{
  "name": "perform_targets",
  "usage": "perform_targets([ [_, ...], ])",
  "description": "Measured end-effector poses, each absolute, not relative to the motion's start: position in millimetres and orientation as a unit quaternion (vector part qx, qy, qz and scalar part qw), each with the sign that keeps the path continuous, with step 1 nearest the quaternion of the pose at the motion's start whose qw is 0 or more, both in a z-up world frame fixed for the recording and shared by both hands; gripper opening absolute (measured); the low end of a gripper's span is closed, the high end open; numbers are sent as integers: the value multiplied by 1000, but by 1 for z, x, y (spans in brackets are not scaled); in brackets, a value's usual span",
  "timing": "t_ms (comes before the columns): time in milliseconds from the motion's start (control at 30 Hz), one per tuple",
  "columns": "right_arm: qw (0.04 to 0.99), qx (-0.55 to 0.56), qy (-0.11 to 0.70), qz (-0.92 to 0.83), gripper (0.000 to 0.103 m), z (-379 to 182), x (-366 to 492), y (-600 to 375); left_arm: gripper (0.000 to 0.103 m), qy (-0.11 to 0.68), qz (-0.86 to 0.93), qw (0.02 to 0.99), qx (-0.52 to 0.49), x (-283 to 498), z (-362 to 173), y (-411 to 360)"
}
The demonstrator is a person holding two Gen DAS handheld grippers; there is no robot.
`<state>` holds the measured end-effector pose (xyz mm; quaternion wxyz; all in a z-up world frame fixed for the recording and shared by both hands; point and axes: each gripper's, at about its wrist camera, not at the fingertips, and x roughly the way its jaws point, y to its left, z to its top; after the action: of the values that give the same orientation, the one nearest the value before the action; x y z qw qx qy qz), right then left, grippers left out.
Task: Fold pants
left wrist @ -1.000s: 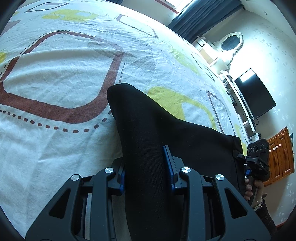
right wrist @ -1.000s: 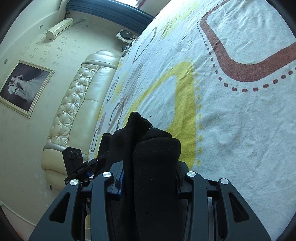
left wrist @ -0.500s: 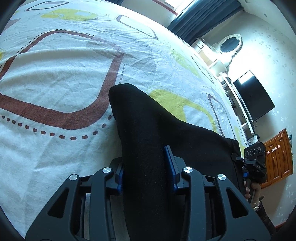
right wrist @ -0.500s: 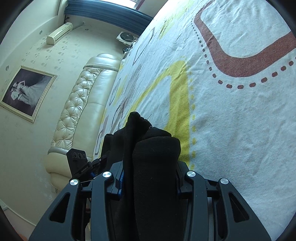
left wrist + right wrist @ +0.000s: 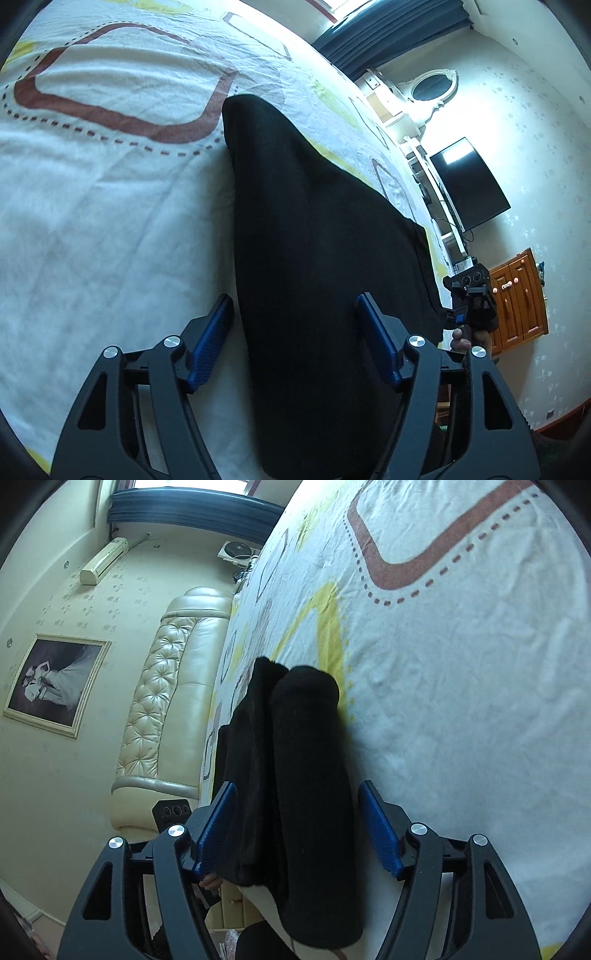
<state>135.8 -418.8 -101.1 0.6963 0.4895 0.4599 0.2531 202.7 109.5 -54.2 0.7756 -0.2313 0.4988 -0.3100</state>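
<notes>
Black pants (image 5: 314, 240) lie folded on the white patterned bed sheet (image 5: 110, 221). In the left wrist view my left gripper (image 5: 295, 301) straddles the near end of the fabric. Its jaws are opening, and the blue pads (image 5: 210, 343) stand clear of the cloth. In the right wrist view the thick folded edge of the pants (image 5: 306, 757) runs between the spread fingers of my right gripper (image 5: 297, 785). Those jaws are opening too, with gaps at both pads. A hand holds the right gripper (image 5: 469, 291) at the pants' far corner. The left gripper (image 5: 171, 812) shows beyond the fabric.
A cream padded headboard (image 5: 147, 716) and a framed picture (image 5: 55, 683) are at one side of the bed. On the other side are a dark TV (image 5: 469, 184), an oval mirror (image 5: 432, 88) and a wooden cabinet (image 5: 517, 299). The bed sheet (image 5: 461, 701) stretches on past the pants.
Both grippers were shut on the pants and have now spread their jaws and let go. Both have drawn back a little, and the pants rest on the sheet.
</notes>
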Motion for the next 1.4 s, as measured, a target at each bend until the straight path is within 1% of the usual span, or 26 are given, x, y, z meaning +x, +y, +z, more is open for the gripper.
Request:
perform_targets([
  [67,682,495,469,265,68,-104,123,-411,71,502,-312,770,-238,188,-57,111],
  [100,678,496,470,270,69,-104,117,-406,72,502,-314,767,-245,182,-57,111],
  [167,688,487,468,264,71,-102,111,-398,75,504,-316,761,-259,176,-60,110],
  [233,693,486,466,256,78,-99,113,-393,76,503,-307,765,-261,175,-60,105],
  [300,695,485,470,247,81,-98,117,-385,76,507,-293,765,-266,178,-61,100],
  [367,709,447,495,231,78,-94,123,-373,73,509,-275,769,-271,180,-62,97],
  [400,719,422,506,221,69,-91,124,-366,66,510,-266,773,-269,180,-62,94],
  [433,726,401,516,215,56,-89,125,-362,62,510,-257,778,-263,179,-61,92],
  [467,724,399,519,216,53,-89,124,-360,61,509,-252,781,-261,180,-60,93],
  [500,722,405,517,218,44,-89,122,-362,55,509,-251,781,-262,179,-59,92],
  [533,719,409,516,223,38,-88,121,-363,50,510,-249,780,-264,178,-58,92],
  [567,718,411,513,230,34,-85,120,-365,49,511,-247,781,-262,177,-56,91],
  [633,718,411,512,233,33,-80,119,-365,45,513,-246,783,-253,175,-52,91],
  [700,717,409,512,236,33,-78,117,-365,44,515,-243,785,-243,173,-48,89],
  [1133,698,434,515,244,32,-92,93,-375,44,523,-254,780,-231,152,-50,84],
  [1400,693,445,512,245,32,-99,94,-379,44,521,-255,781,-231,149,-52,86],
])
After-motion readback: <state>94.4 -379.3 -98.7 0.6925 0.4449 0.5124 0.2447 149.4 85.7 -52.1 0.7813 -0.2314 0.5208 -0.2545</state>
